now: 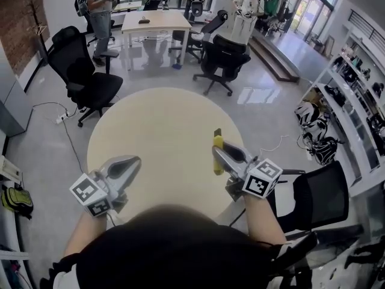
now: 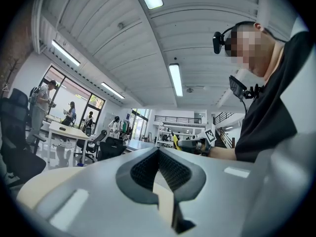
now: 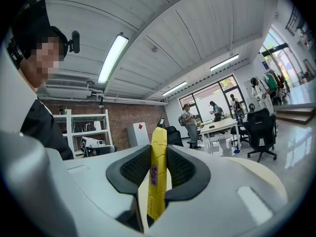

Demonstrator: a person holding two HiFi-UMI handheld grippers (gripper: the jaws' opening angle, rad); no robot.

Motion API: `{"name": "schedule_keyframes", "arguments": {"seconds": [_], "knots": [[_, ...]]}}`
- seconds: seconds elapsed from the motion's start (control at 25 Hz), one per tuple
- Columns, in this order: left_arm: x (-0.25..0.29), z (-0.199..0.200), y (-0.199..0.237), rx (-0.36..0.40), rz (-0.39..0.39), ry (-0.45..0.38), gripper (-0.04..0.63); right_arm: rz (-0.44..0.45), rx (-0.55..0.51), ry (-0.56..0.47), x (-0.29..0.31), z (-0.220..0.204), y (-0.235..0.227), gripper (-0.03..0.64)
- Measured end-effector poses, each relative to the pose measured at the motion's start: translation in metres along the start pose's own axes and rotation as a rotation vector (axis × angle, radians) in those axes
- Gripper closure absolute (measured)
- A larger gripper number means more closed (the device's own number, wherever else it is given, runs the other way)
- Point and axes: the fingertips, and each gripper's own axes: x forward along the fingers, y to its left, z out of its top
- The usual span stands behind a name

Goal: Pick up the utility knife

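Note:
A yellow utility knife (image 3: 158, 174) stands clamped between the dark pads of my right gripper (image 3: 159, 169), with its tip sticking out past the jaws. In the head view the knife (image 1: 218, 153) is lifted above the round beige table (image 1: 162, 143), held by the right gripper (image 1: 221, 153) at the right. My left gripper (image 1: 126, 168) hovers over the table's near left side. Its jaws (image 2: 159, 168) meet with nothing between them. From the left gripper view the right gripper (image 2: 190, 143) and the knife (image 2: 175, 140) show small in the distance.
Black office chairs (image 1: 84, 80) stand left and beyond the table (image 1: 219, 56), another at the right (image 1: 313, 194). A white table (image 1: 156, 21) and several people stand at the back. Shelves (image 1: 355, 95) line the right wall. Cables (image 1: 51, 110) lie on the floor at left.

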Motion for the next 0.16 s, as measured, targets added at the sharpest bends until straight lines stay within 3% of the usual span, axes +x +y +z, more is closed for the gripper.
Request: {"name": "schedule_keyframes", "arguments": {"seconds": [0.16], "knots": [[-0.0054,0.0042,0.0039,0.002,0.004,0.001,0.601,0.005,0.001,0.003,0.0055,0.0024,0.0035,0.505]]}}
